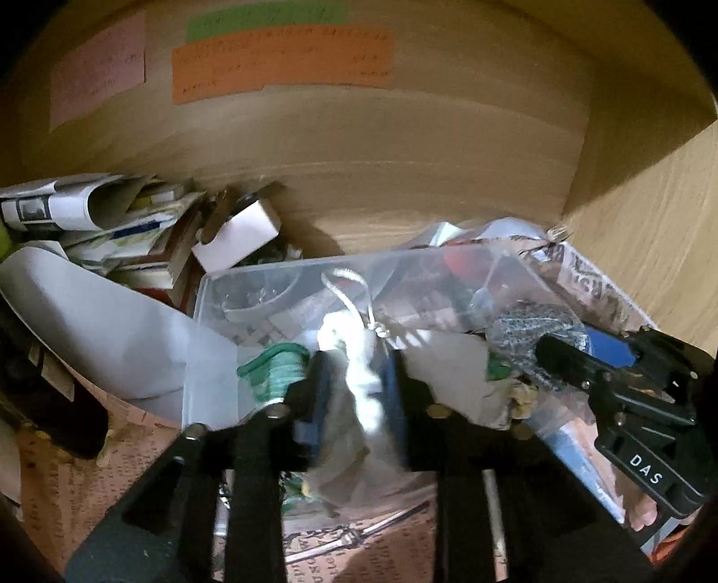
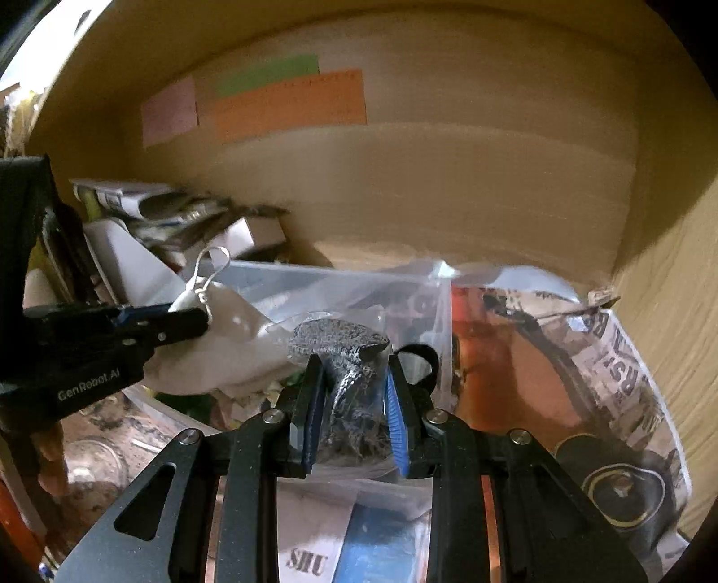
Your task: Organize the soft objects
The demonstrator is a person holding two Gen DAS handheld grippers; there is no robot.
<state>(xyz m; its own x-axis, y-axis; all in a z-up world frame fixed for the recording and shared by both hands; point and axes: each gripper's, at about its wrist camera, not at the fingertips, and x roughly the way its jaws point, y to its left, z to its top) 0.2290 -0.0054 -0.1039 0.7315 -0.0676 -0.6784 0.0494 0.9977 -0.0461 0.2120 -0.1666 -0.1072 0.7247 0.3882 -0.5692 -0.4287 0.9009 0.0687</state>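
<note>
Left wrist view: left gripper [image 1: 356, 385] is clenched on a white drawstring pouch [image 1: 359, 381] at 6 o'clock, cord loop sticking up toward 12. Behind it sits a clear plastic box [image 1: 269, 278]; a green spool [image 1: 276, 372] lies just left of the fingers. Right gripper [image 1: 579, 363] comes in at 4 o'clock with a grey knit item in a bag [image 1: 534, 327] at its tips — "DAS" printed on its body. Orange note [image 1: 282, 63], green note [image 1: 264, 20] and pink note [image 1: 96, 67] are stuck on the wooden back wall at 12; handwriting unreadable.

Right wrist view: right gripper [image 2: 354, 394] is closed on the grey knit item in a bag [image 2: 341, 358], centre frame. Left gripper [image 2: 179, 320] at 9 o'clock holds the white drawstring pouch [image 2: 224, 332] — body reads "GenRobot.AI". A paper at 6 shows "SHU" [image 2: 307, 565].
</note>
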